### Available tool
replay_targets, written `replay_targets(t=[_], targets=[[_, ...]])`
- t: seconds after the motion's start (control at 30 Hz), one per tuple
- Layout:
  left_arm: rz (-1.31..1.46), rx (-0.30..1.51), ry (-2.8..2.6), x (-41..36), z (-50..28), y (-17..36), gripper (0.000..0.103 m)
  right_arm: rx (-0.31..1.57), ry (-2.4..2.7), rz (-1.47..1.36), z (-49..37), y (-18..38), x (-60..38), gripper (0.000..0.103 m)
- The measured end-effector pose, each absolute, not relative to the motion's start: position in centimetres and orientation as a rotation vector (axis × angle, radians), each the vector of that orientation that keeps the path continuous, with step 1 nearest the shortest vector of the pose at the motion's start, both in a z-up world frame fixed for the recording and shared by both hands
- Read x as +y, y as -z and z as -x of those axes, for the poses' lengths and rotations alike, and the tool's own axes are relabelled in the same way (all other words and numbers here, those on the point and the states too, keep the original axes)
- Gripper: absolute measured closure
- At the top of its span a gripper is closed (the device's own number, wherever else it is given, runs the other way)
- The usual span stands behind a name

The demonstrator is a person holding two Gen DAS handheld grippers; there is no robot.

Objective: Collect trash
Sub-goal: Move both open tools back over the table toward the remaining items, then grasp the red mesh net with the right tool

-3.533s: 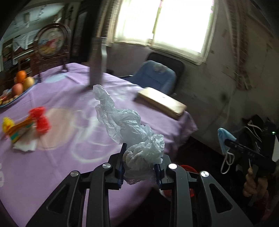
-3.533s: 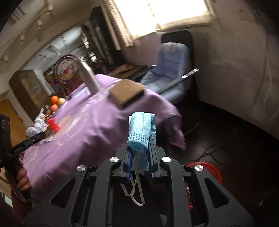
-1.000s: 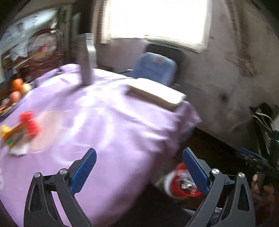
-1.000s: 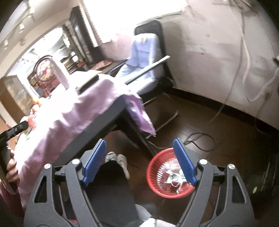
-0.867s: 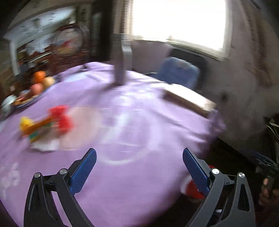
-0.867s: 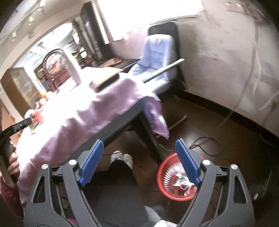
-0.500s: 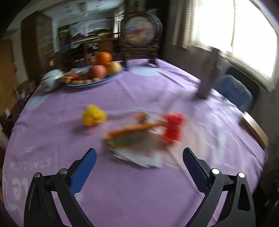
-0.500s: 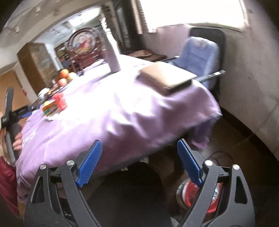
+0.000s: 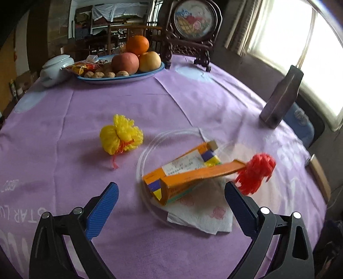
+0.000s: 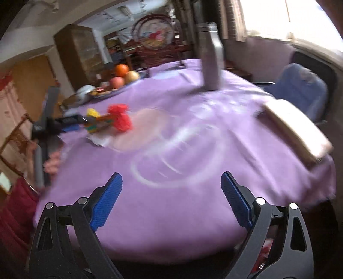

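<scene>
Purple tablecloth (image 9: 193, 103) covers a round table in a cluttered dining room, window at far right.

Left wrist view: left gripper (image 9: 171, 206) hangs over the near edge, jaws spread wide, nothing between them. Trash sits just beyond the tips: orange carton (image 9: 184, 171) lying on a white napkin (image 9: 203, 212), red mesh tuft (image 9: 256, 169) touching the carton's right end, clear tubing (image 9: 148, 148) looped around the pile. Yellow mesh ball (image 9: 121, 134) lies left of it, apart. Far side: fruit plate (image 9: 122, 78), white lidded jar (image 9: 54, 69), framed ornament (image 9: 194, 20). Grey bottle (image 9: 280, 100) at right.

Likely risks: a grab at the carton could snag the tubing and drag the whole pile; the napkin may slide out from under and get left behind.

Right wrist view: blurred. Right gripper (image 10: 171, 199) is over bare cloth near the table edge, jaws opening, already wide, empty. The pile (image 10: 107, 124) is well off to the far left, next to the person's hand (image 10: 52, 163) on the other tool. Tan board (image 10: 295, 131) overhangs the right edge, blue chair (image 10: 300, 85) behind it. Both tools converging on one pile risks a clash.
</scene>
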State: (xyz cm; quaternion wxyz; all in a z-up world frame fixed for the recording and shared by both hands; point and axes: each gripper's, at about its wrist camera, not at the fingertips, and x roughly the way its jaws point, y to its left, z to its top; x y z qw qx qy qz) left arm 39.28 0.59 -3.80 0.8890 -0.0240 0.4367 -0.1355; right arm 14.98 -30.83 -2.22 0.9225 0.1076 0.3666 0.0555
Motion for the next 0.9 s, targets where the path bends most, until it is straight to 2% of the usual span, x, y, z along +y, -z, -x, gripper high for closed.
replay_targets(t=[0.2,0.4,0.47,0.5,0.53,0.77,0.9], targets=[[0.096,0.85,0.248,2.2,-38.9,2.5,0.006,0.82,-0.242,-0.145,-24.0,2.4,-23.0,0.013],[0.148,0.89,0.241,3.4,-40.0,3.1,0.006,0.853,-0.266,-0.073,-31.1,3.8,-17.9,0.015],[0.158,0.896,0.258,3.5,-40.2,3.2,0.006,0.864,-0.234,-0.076,-32.8,4.4,-18.2,0.044],[0.158,0.894,0.271,3.4,-40.1,3.2,0.007,0.875,-0.231,-0.108,-33.3,4.6,-18.9,0.076],[0.154,0.891,0.279,3.2,-40.1,3.2,0.007,0.874,-0.225,-0.162,-33.6,4.7,-20.1,0.073],[0.033,0.871,0.359,-0.3,-39.3,3.6,0.007,0.838,-0.191,-0.533,-33.6,6.2,-28.9,0.073],[-0.042,0.889,0.362,-2.2,-39.9,4.6,0.007,0.835,-0.19,-0.553,-33.2,6.2,-29.2,0.071]])
